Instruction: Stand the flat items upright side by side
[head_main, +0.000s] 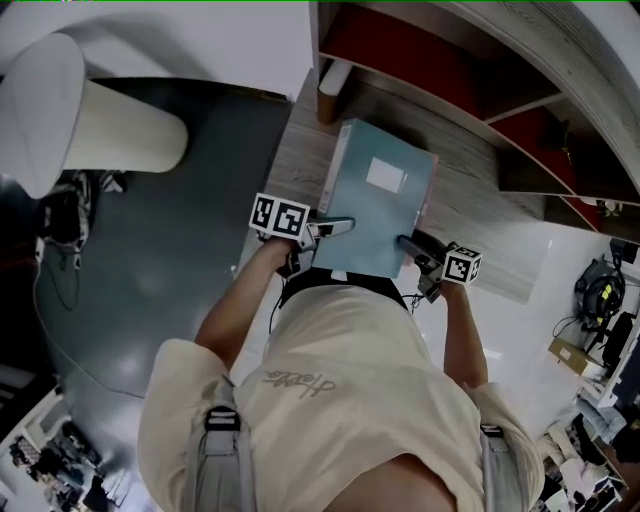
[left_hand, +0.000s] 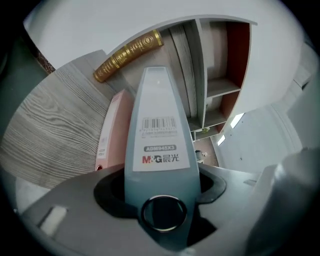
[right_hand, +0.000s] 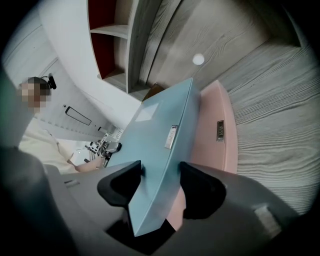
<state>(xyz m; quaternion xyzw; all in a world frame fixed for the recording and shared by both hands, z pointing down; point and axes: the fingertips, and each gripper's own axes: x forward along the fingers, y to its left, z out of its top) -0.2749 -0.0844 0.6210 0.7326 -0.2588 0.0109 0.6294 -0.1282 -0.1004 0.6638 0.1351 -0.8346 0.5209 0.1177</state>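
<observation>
**Head view.** We hold the blue-grey lever-arch binder (head_main: 375, 210) between the left gripper (head_main: 335, 228) and the right gripper (head_main: 408, 243), one at each near corner, above the wood-grain worktop (head_main: 470, 215). The broad labelled cover faces up towards the camera, so the binder is tilted and not yet upright. We judge that two grippers are used because a binder this broad would twist in a single gripper while it is tipped onto its edge.

**Left gripper view.** The binder's spine fills the gap between the jaws. Its finger ring (left_hand: 164, 212) is nearest the camera and its printed label (left_hand: 159, 142) lies beyond. The jaws stand at a medium opening and are closed against the two sides of the spine. We take the spine as the grip point because it is probably the stiffest part. A pink binder (left_hand: 114, 137) lies flat on the worktop, just beside and below the held one. A gold-patterned item (left_hand: 129, 54) lies further off, near the shelf unit (left_hand: 235, 60); we cannot tell whether it is a book or a roll.

**Right gripper view.** The jaws stand wide, across the thickness of the binder's near corner. One of the pads (right_hand: 122, 187) lies on the upper cover and the other on the underside, and both appear to bear on it. The pink binder shows directly beneath. We cannot tell whether the held binder's far edge rests on it.
</observation>
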